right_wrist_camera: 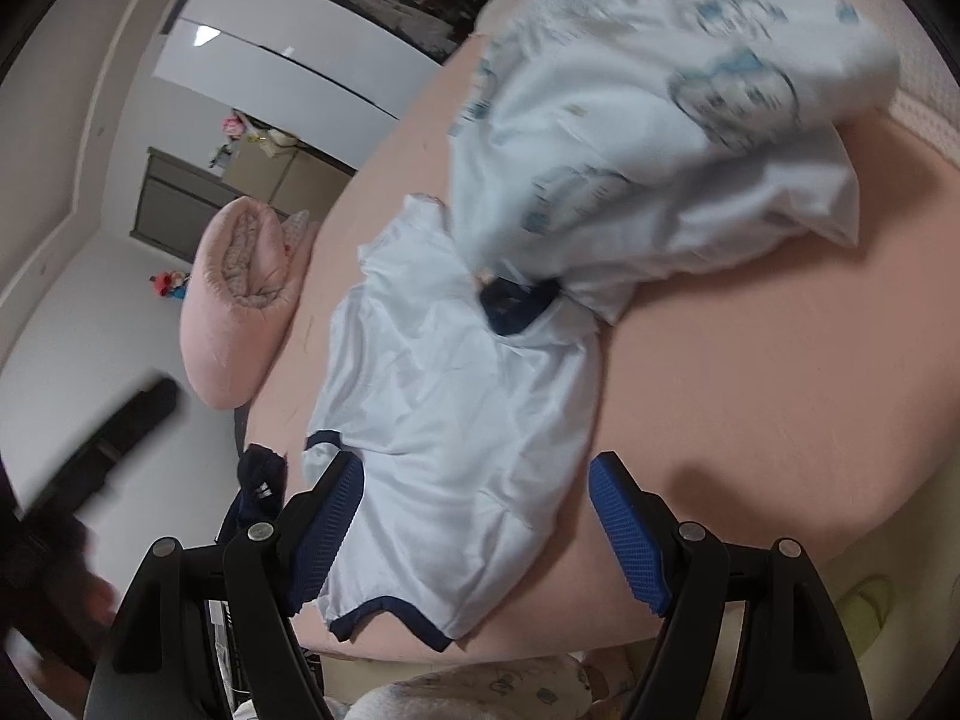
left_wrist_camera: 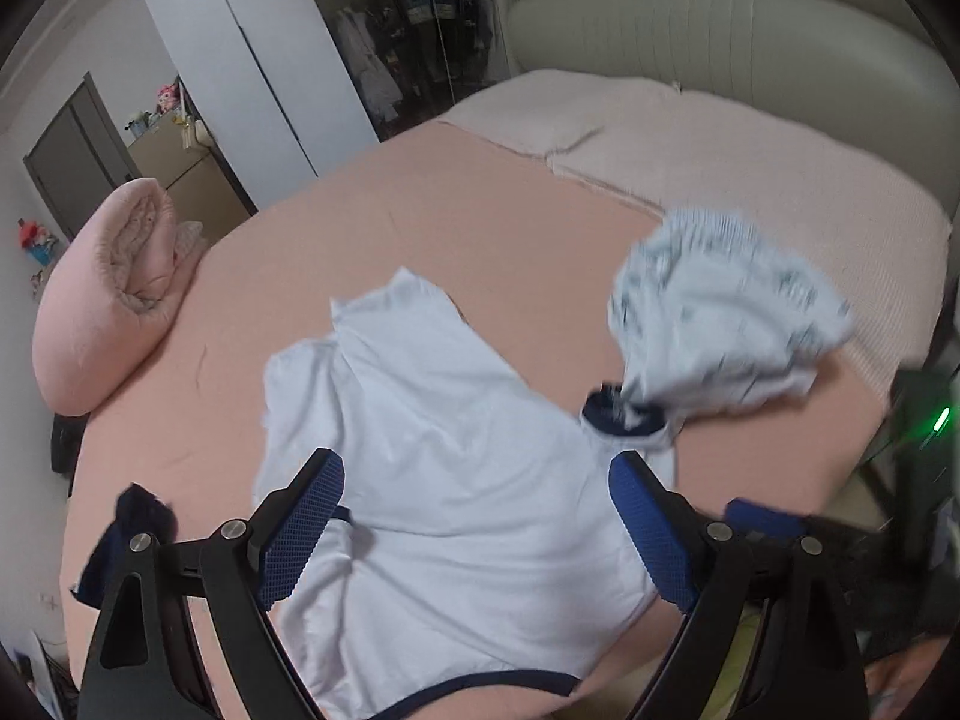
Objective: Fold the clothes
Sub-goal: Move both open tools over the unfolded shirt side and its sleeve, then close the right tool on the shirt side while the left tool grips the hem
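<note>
A white shirt with navy trim (left_wrist_camera: 444, 468) lies spread on the pink bed sheet (left_wrist_camera: 480, 228); it also shows in the right wrist view (right_wrist_camera: 456, 420). A pale blue patterned garment (left_wrist_camera: 726, 312) lies crumpled and blurred beside the shirt's navy collar (left_wrist_camera: 618, 414), and shows in the right wrist view (right_wrist_camera: 648, 114). My left gripper (left_wrist_camera: 477, 534) is open above the shirt's lower part, holding nothing. My right gripper (right_wrist_camera: 477, 522) is open over the shirt's hem, holding nothing.
A rolled pink quilt (left_wrist_camera: 102, 300) sits at the bed's left edge. A dark navy garment (left_wrist_camera: 126, 540) hangs at the near left bed edge. A beige blanket (left_wrist_camera: 750, 174) and padded headboard (left_wrist_camera: 720, 30) lie beyond. A white wardrobe (left_wrist_camera: 252, 60) stands behind.
</note>
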The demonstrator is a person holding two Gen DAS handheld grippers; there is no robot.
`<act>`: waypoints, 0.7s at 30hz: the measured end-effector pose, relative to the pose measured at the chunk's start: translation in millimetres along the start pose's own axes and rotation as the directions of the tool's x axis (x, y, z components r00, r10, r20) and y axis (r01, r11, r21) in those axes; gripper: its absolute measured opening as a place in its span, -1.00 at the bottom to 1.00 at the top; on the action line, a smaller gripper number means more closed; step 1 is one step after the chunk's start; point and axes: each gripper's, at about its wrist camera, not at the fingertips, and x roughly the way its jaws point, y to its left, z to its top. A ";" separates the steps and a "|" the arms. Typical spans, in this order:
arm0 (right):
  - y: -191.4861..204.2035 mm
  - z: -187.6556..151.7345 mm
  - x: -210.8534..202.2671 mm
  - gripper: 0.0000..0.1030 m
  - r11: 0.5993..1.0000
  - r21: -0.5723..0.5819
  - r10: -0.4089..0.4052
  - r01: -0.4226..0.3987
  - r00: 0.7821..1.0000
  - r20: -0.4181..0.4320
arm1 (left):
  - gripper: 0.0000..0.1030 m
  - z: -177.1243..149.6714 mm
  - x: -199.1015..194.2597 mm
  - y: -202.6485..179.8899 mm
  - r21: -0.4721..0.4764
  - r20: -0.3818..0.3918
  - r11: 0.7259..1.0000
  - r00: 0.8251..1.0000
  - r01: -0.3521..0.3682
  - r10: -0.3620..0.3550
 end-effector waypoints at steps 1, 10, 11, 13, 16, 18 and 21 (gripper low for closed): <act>-4.0 0.2 3.3 0.50 1.000 0.016 0.001 -0.001 1.000 -0.005 | 0.76 -8.3 9.8 -1.1 -0.007 -0.006 1.000 1.000 0.011 -0.011; -45.2 3.3 33.5 0.50 0.967 0.229 0.123 -0.115 0.992 -0.018 | 0.76 -68.1 60.9 -18.6 0.123 -0.060 0.992 0.998 0.036 -0.029; -47.4 4.7 35.6 0.50 0.963 0.236 0.136 -0.129 0.991 -0.013 | 0.76 -71.4 62.4 -20.7 0.141 -0.063 0.989 0.998 0.040 -0.031; -49.4 8.5 39.6 0.50 0.958 0.244 0.155 -0.148 0.988 -0.010 | 0.76 -76.9 64.9 -23.9 0.166 -0.067 0.985 0.997 0.052 -0.041; -50.9 14.2 47.0 0.50 0.954 0.249 0.179 -0.170 0.984 -0.012 | 0.76 -75.8 63.4 -20.9 0.119 -0.060 0.986 0.992 0.115 -0.108; -50.1 18.4 52.3 0.50 0.950 0.251 0.196 -0.185 0.980 -0.020 | 0.76 -73.5 61.9 -18.9 0.081 -0.049 0.984 0.987 0.159 -0.156; -47.9 23.9 61.2 0.50 0.951 0.240 0.211 -0.195 0.977 -0.043 | 0.76 -71.7 61.7 -22.4 0.065 -0.039 0.977 0.979 0.203 -0.201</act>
